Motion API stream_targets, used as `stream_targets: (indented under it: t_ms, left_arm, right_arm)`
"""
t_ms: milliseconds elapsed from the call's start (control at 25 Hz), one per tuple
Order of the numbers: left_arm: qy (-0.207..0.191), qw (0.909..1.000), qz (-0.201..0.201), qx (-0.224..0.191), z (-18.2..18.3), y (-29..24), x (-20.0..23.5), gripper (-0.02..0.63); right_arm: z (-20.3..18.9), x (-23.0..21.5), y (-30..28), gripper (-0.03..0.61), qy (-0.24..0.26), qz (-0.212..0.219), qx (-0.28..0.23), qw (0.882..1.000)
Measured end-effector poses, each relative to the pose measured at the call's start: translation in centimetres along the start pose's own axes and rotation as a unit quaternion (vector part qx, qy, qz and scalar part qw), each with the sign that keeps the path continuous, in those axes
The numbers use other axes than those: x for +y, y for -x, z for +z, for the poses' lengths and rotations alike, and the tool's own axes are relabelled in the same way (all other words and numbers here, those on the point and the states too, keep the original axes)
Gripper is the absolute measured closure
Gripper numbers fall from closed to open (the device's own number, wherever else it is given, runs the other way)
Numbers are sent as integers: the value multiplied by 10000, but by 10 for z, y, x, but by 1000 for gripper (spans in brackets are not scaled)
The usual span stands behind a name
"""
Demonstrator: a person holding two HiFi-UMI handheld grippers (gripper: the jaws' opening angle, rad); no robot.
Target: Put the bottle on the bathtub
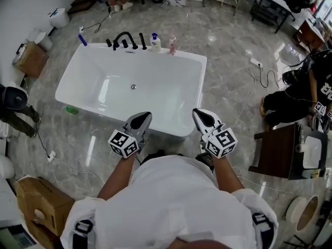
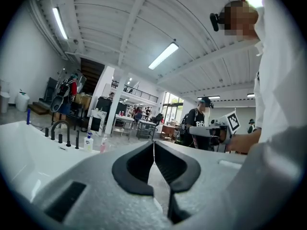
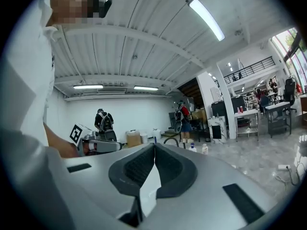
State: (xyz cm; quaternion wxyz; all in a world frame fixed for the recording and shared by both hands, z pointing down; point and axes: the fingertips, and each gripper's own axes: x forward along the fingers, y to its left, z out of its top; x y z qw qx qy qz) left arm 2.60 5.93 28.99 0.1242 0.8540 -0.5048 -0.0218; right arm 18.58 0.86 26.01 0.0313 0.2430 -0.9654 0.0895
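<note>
While left tongs (image 1: 143,119) meet, white bottle (image 1: 154,41) blurry

- The bathtub (image 1: 166,95) is smooth, glossy white, with lights shining off its inside.
- The floor (image 1: 228,40) looks like polished grey marble and is mirror-shiny.
- The faucet (image 1: 124,37) is matt black.
- The bottle (image 1: 154,42) looks like white plastic, with a blue pump.
- The cardboard box (image 1: 39,201) is dull brown.
- The left gripper (image 2: 154,145) and right gripper (image 3: 154,147) have matt grey plastic shells and black ribbed pads (image 2: 134,166).
- The shirt (image 1: 176,201) is white cloth.
</note>
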Motion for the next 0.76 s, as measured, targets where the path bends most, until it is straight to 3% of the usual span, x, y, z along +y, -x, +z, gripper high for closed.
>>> stream_targets:
  t_ms: [240,760]
  left_arm:
    - [298,9993,-110,183,-10,6,-9,595]
    - [515,9985,-91,188,-20,14,-29,595]
  right_arm:
    - [-3,36,3,563,-149,441,283,9985]
    - [-11,52,28,563,-261,591,297,9975]
